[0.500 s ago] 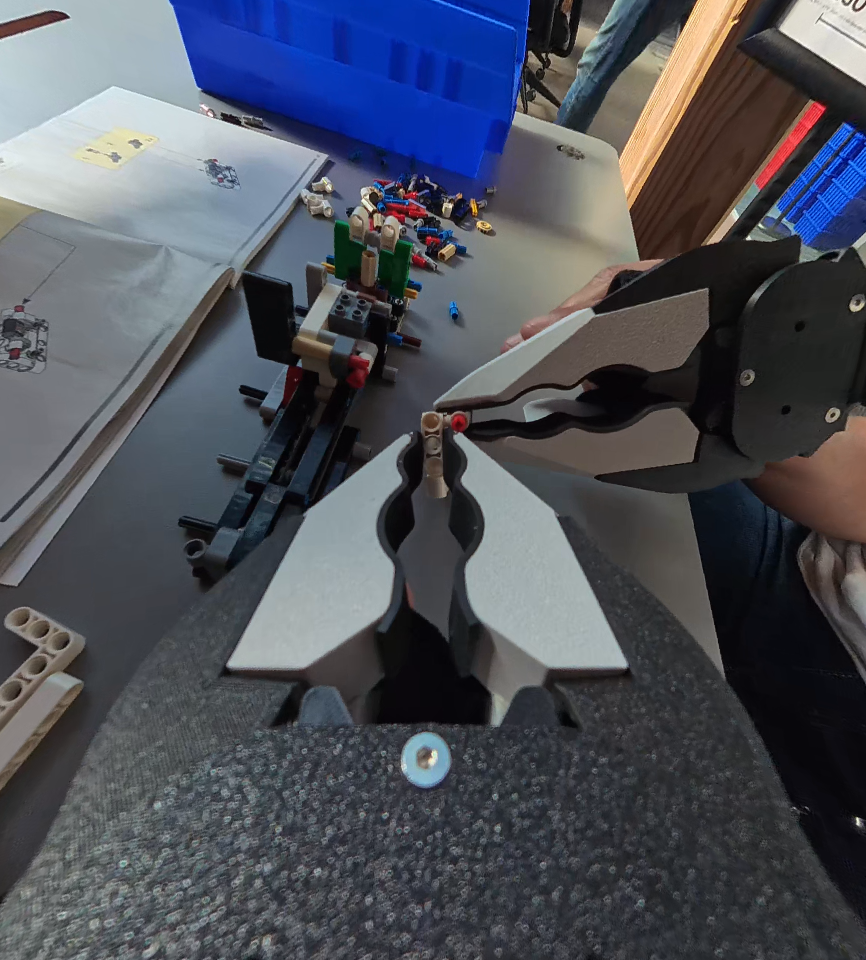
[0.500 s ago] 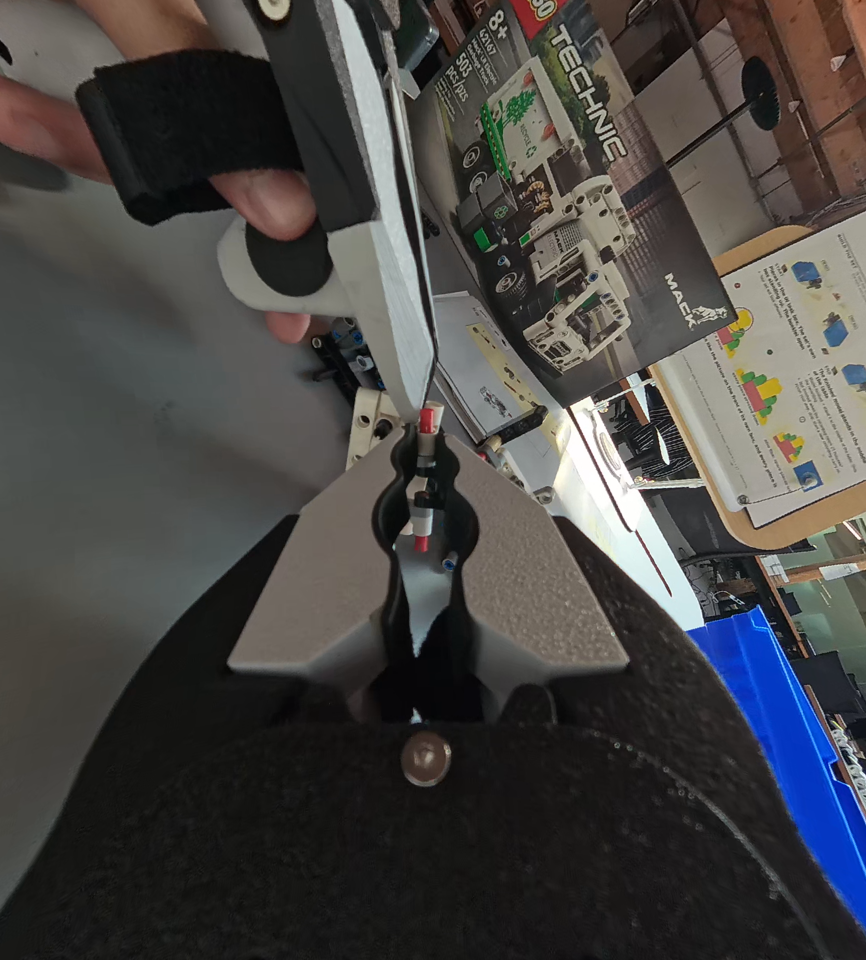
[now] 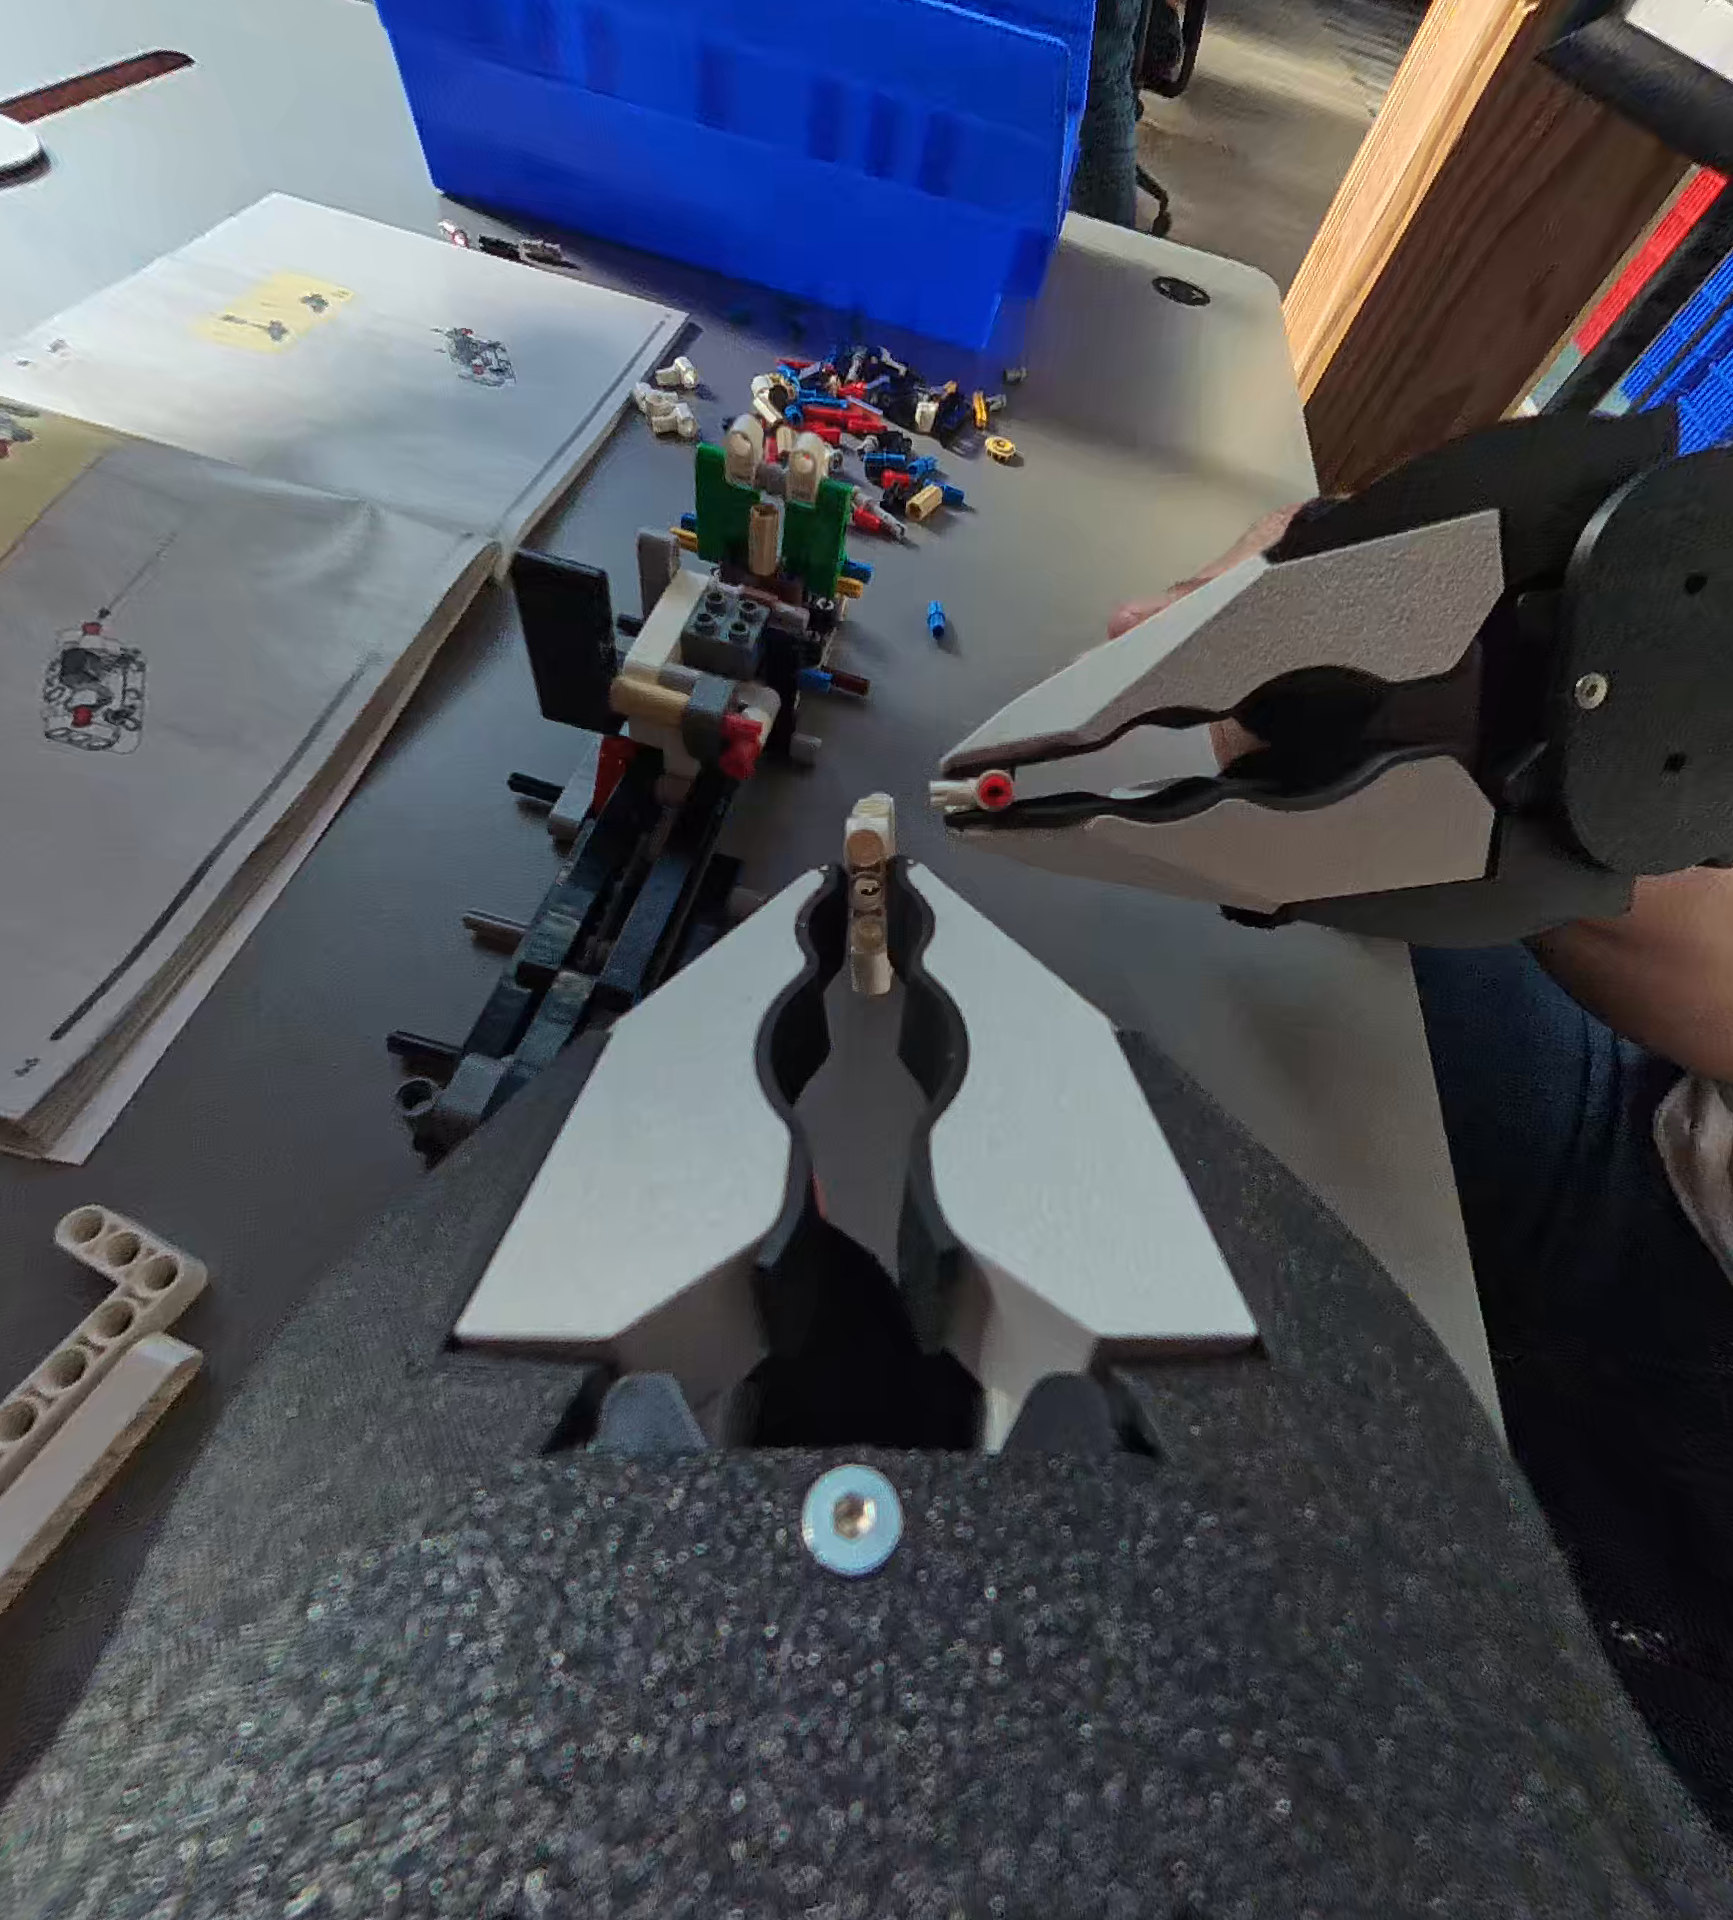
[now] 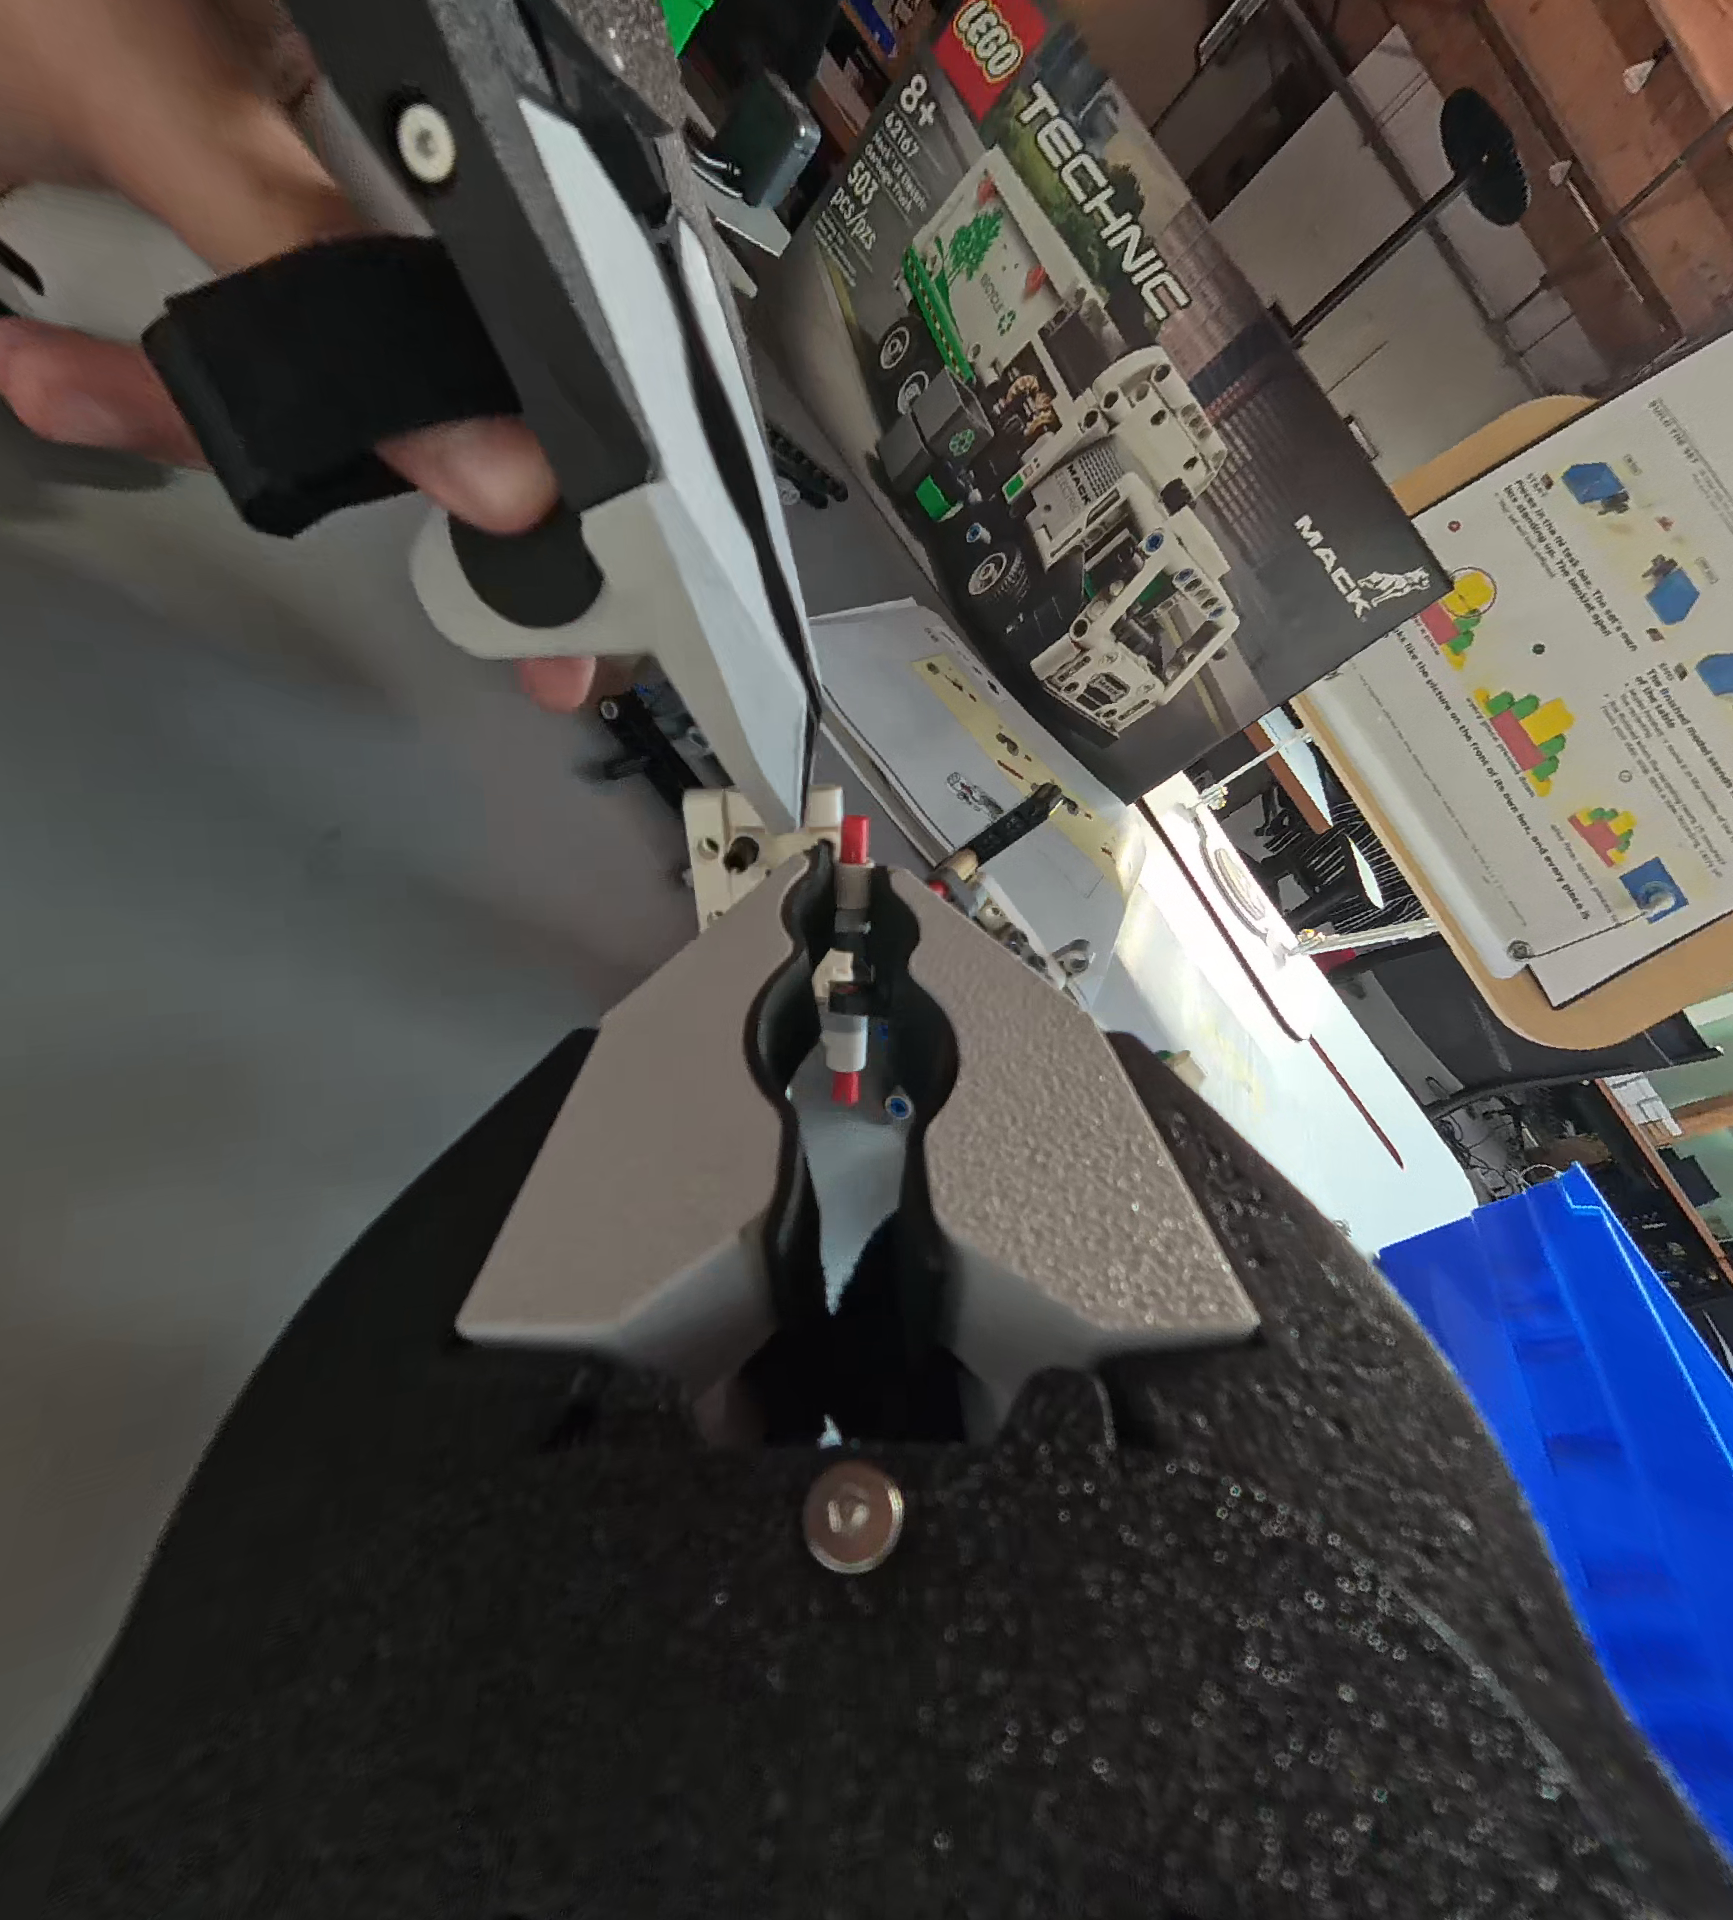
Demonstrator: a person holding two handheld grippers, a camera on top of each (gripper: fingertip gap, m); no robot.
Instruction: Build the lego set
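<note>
My left gripper (image 3: 867,873) is shut on a small cream pierced beam (image 3: 869,904) that stands up out of the fingertips above the dark table (image 3: 1101,582). My right gripper (image 3: 950,805) comes in from the right, shut on a short red axle with pale bushes (image 3: 976,795); its tip points at the top of the beam, a small gap away. In the right wrist view my right gripper (image 4: 846,862) pinches that red axle piece (image 4: 846,935) lengthwise. The left gripper (image 4: 789,800) hangs just ahead of it, holding the cream beam (image 4: 727,857).
A part-built dark model (image 3: 664,727) with a green plate lies ahead of my left gripper. A pile of small loose parts (image 3: 872,416) and a blue bin (image 3: 737,156) lie beyond it. An open booklet (image 3: 218,623) is on the left, cream L-beams (image 3: 62,1351) at near left. The set's box (image 4: 1101,416) stands behind.
My right gripper has drawn back a little to the right with the red axle piece; its tip was right beside the cream beam and now stands a small gap off. Both grasps hold.
</note>
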